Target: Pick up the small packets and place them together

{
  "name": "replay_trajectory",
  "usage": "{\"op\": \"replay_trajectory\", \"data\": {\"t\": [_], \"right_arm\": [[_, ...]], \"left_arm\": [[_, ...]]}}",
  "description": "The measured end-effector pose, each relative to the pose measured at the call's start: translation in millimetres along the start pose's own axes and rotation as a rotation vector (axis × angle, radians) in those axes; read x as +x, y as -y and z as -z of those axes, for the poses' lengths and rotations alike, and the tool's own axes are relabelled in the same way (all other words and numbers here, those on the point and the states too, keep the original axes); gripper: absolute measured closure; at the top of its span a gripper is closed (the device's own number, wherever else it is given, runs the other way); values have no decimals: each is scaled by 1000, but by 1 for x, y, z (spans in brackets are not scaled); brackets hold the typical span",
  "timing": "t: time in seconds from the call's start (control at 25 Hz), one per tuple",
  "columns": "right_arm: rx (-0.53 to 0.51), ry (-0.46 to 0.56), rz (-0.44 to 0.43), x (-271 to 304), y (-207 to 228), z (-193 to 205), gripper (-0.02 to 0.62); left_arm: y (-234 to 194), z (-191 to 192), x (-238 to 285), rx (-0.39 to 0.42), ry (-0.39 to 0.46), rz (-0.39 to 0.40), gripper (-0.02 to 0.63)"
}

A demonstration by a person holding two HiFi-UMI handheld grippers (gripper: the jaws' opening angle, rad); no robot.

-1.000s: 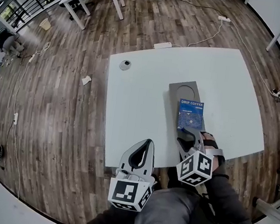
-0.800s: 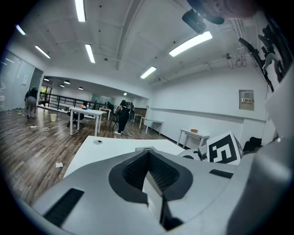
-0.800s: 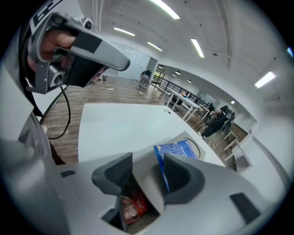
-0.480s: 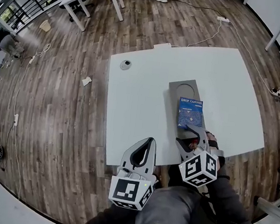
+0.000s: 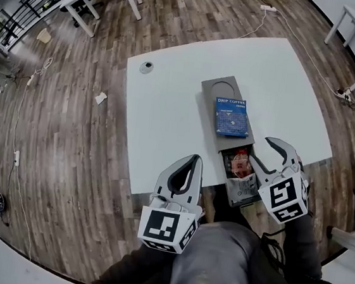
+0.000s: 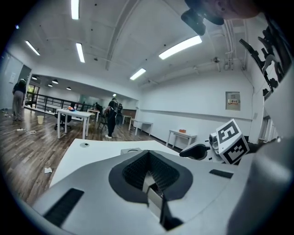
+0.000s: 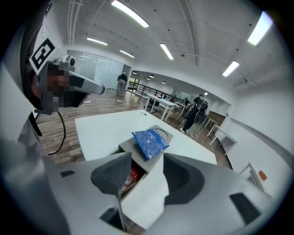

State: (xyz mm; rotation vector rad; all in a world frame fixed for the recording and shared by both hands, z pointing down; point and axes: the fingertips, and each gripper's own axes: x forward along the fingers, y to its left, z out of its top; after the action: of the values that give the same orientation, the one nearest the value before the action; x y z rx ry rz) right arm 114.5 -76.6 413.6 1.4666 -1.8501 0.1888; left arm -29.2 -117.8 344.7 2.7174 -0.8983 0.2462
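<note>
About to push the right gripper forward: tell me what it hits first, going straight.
Probably the red packets in the open drawer of the grey box: the right gripper, jaws just opened, empty, aims down at them. Depth is unclear; the drawer rim may come first.

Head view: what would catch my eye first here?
The blue drip coffee box, lying on a grey drawer unit on the white table. At its near end, the drawer stands pulled out, with red packets inside.
</note>
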Motion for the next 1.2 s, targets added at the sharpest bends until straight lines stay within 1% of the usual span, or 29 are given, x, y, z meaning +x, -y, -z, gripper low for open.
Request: {"op": "replay_trajectory", "data": {"t": [0.12, 0.24, 0.32, 0.44, 0.56, 0.76, 0.84, 0.96, 1.04, 1.12, 1.2], "right_arm": [[-20, -34, -65, -4, -29, 14, 376], [-75, -90, -172, -2, -63, 32, 376], [-137, -147, -263, 0, -87, 46, 376], [-261, -255, -386, 5, -114, 70, 376], [-353, -340, -458, 14, -125, 86, 376], [-423, -446, -585, 29, -133, 103, 376], [-439, -477, -611, 29, -132, 106, 389], [-466, -492, -633, 28, -131, 107, 450], [-483, -490, -638, 30, -131, 106, 471], [-482, -484, -630, 29, -130, 103, 494], [-462, -464, -596, 28, -126, 97, 525]], "left_arm": [[12, 2, -1, 8, -3, 37, 611], [18, 7, -1, 10, -15, 54, 612], [18, 9, 0, 7, -23, 55, 611], [15, 11, 2, -3, -30, 46, 612], [7, 12, 6, -19, -40, 22, 612], [-9, 15, 18, -45, -47, -23, 612], [-15, 16, 21, -56, -48, -39, 611], [-21, 19, 25, -71, -55, -57, 612], [-24, 21, 27, -74, -56, -59, 612], [-24, 19, 28, -74, -54, -55, 612], [-23, 17, 26, -69, -52, -47, 612]]}}
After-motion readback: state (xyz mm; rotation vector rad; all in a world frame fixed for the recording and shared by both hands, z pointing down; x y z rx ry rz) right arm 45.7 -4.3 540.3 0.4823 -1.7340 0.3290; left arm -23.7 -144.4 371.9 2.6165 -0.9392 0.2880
